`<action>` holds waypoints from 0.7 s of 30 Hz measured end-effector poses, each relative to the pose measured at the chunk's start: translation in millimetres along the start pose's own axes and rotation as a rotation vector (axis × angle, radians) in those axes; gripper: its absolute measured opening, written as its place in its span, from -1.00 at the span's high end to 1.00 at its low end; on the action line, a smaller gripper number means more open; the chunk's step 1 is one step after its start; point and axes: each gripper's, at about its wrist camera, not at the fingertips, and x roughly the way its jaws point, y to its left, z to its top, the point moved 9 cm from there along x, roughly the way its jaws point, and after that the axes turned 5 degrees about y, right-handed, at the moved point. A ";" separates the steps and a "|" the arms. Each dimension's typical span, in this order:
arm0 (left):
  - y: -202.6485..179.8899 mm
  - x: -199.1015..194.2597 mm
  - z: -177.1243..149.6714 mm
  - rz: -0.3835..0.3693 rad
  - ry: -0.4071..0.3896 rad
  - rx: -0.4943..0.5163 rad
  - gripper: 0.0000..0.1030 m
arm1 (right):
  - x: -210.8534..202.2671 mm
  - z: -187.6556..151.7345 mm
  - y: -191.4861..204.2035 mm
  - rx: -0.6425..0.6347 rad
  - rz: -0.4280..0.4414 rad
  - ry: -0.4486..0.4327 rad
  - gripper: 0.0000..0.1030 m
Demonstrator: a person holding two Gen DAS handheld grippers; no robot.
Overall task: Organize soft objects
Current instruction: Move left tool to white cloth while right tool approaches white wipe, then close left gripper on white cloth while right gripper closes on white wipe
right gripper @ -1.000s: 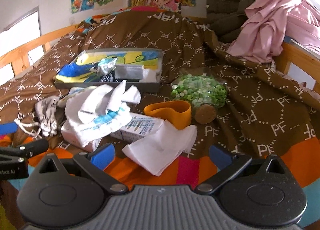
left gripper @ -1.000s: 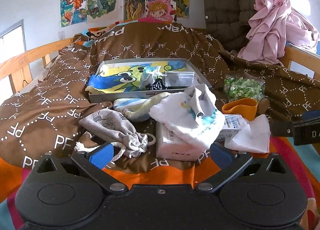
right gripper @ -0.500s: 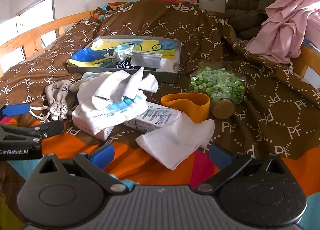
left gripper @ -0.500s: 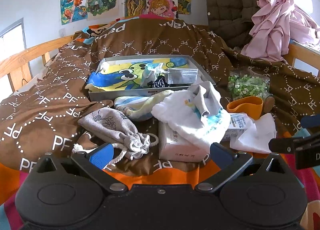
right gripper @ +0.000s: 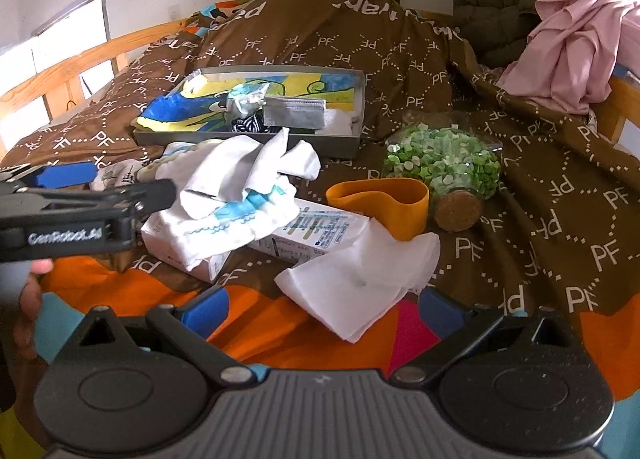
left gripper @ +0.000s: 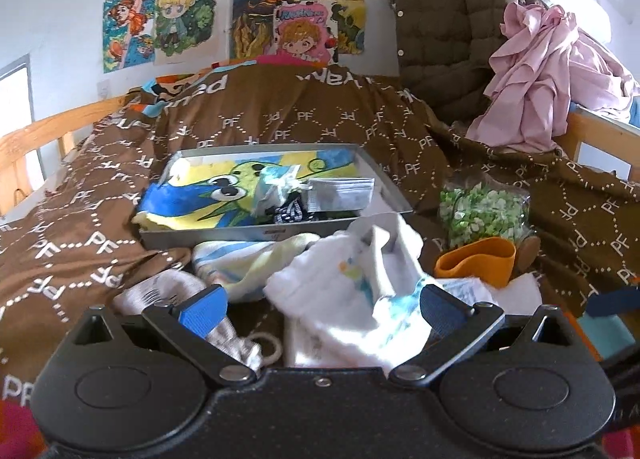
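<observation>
A brown quilt printed with white letters [left gripper: 280,119] covers the bed. In the left view, the left gripper [left gripper: 320,305] gapes wide, empty, over a fluffy white towel [left gripper: 352,299] at lower centre, before a grey tray [left gripper: 384,183]. In the right view, the right gripper [right gripper: 320,309] spreads open, empty, near a flat white cloth [right gripper: 360,283], beside a curved orange band [right gripper: 380,199].

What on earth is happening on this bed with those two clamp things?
A person is tidying soft items into the grey tray. The left gripper, open, is closing in on the crumpled white cloth lying on a tissue pack. The right gripper, also open, hovers by a flat white cloth. Neither holds anything yet.
</observation>
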 end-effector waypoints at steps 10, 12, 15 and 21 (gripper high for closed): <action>-24.9 44.6 10.9 -0.082 0.024 0.018 -0.99 | 28.7 6.2 -27.6 0.074 -0.070 0.004 -0.99; -27.3 54.3 13.5 -0.101 0.034 0.011 -0.99 | 33.2 5.6 -30.9 0.083 -0.075 0.005 -0.99; -29.4 66.2 16.7 -0.127 0.046 -0.001 -0.98 | 41.9 5.1 -36.1 0.100 -0.074 0.015 -0.99; -34.5 80.3 14.0 -0.177 0.072 -0.011 -0.97 | 59.6 5.7 -30.4 0.052 -0.076 0.026 -0.99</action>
